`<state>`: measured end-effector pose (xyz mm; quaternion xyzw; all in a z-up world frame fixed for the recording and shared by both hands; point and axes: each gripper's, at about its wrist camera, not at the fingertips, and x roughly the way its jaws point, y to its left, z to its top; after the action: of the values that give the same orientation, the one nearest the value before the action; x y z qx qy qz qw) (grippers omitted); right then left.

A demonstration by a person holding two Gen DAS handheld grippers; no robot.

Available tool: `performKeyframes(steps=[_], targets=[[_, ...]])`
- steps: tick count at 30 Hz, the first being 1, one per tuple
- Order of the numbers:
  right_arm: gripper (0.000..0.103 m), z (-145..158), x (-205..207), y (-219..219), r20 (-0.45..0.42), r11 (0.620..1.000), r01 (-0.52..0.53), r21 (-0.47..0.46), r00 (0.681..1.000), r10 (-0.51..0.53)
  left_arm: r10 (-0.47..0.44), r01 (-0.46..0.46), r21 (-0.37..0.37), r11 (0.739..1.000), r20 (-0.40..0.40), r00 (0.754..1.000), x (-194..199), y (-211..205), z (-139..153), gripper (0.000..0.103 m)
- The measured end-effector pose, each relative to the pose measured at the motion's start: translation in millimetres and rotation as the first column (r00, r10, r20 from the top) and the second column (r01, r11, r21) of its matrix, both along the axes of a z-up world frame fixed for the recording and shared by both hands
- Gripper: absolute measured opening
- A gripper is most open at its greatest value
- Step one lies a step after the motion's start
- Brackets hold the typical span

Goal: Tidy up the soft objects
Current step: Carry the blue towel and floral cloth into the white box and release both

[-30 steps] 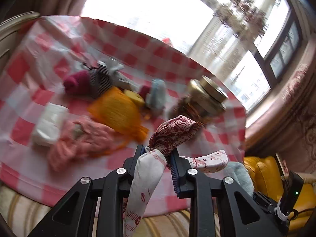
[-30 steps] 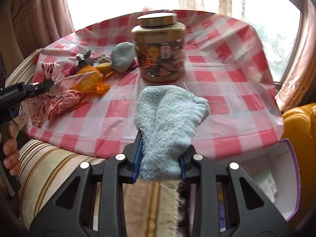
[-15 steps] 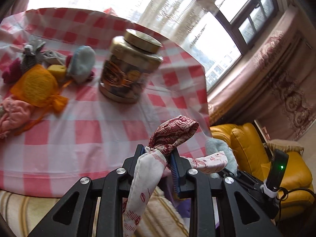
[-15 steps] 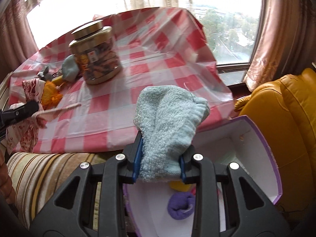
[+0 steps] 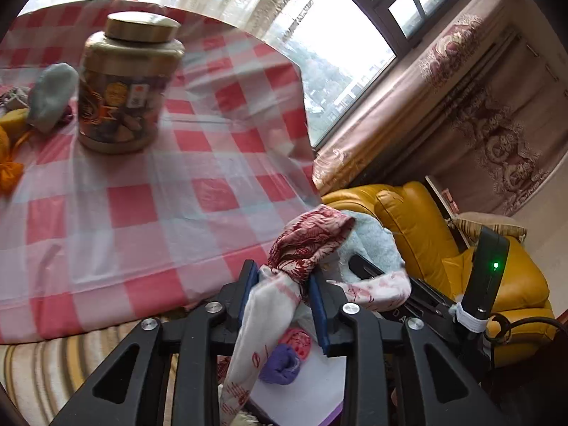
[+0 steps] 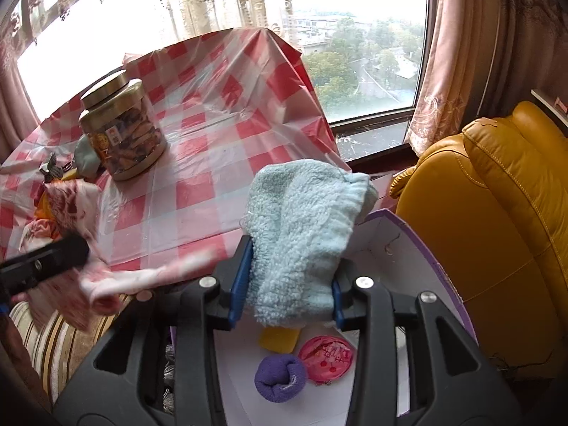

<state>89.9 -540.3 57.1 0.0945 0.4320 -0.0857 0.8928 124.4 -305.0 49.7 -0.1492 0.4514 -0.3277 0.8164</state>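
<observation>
My left gripper [image 5: 282,273] has a red-and-white patterned cloth [image 5: 305,245] between its pads; the jaws are opening and the cloth still stands up between them, its tail hanging down. My right gripper [image 6: 291,262] has a fluffy pale blue sock [image 6: 301,234] between its pads; these jaws are opening too and the sock still fills the gap. Both hover over a white box with a purple rim [image 6: 408,248] beside the table. In the box lie a rolled purple sock [image 6: 280,378], a pink round pouch [image 6: 326,356] and a yellow item [image 6: 278,339].
The red-checked table [image 6: 213,124] carries a gold-lidded jar [image 6: 122,131], another pale blue sock [image 5: 51,96] and an orange pouch [image 5: 7,156] at its left. A yellow leather armchair [image 6: 497,230] stands right of the box. A striped cushion [image 6: 53,337] lies below the table edge.
Both grippers swung right, off the table to above the box, which now shows under them. The jaws of each stand a little wider around the cloth and the sock.
</observation>
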Motion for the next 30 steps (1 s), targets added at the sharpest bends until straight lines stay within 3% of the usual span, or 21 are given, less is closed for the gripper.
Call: performKeyframes(steps=[1,2,3,9,15,20,23,27,30], targets=[[0.052,-0.2,-0.7,-3.0,0.001,1.000,0.005,0.003,1.000,-0.005,-0.012,0.012,0.003,1.000,-0.008,1.000,0.6,-5.4,-2.0,0.043],[0.054,-0.2,-1.3,-5.2,0.003,1.000,0.009,0.004,1.000,-0.009,-0.025,0.026,0.012,1.000,-0.019,0.999,1.3,-11.0,-5.3,0.059],[0.055,-0.2,-1.8,-7.1,0.005,1.000,0.013,0.003,1.000,-0.013,-0.030,0.030,0.015,0.999,-0.026,0.999,1.3,-14.1,-8.6,0.063],[0.056,-5.4,0.4,-10.8,-0.002,1.000,0.014,0.011,1.000,-0.014,-0.030,0.032,0.036,0.999,-0.048,0.998,2.8,-13.5,-18.8,0.063],[0.059,-5.2,2.0,-1.3,-0.007,1.000,-0.020,0.007,1.000,0.020,-0.013,0.014,0.062,0.998,-0.012,1.000,2.1,-7.0,-14.5,0.063],[0.074,-1.1,3.4,15.0,-0.005,0.998,-0.064,-0.024,0.998,0.064,0.010,-0.024,0.160,0.987,0.087,0.996,-5.5,-2.7,-4.1,0.064],[0.086,5.4,5.1,27.3,0.012,0.995,-0.085,-0.052,0.996,0.086,0.049,-0.092,0.262,0.961,0.167,0.985,-11.2,0.0,3.9,0.073],[0.092,14.6,9.2,49.0,0.031,0.988,-0.123,-0.095,0.992,0.126,0.061,-0.143,0.297,0.944,0.266,0.962,-16.1,16.6,10.4,0.082],[0.096,19.6,12.5,69.1,0.031,0.975,-0.143,-0.168,0.988,0.151,0.069,-0.180,0.312,0.933,0.335,0.940,-17.9,33.2,15.3,0.083]])
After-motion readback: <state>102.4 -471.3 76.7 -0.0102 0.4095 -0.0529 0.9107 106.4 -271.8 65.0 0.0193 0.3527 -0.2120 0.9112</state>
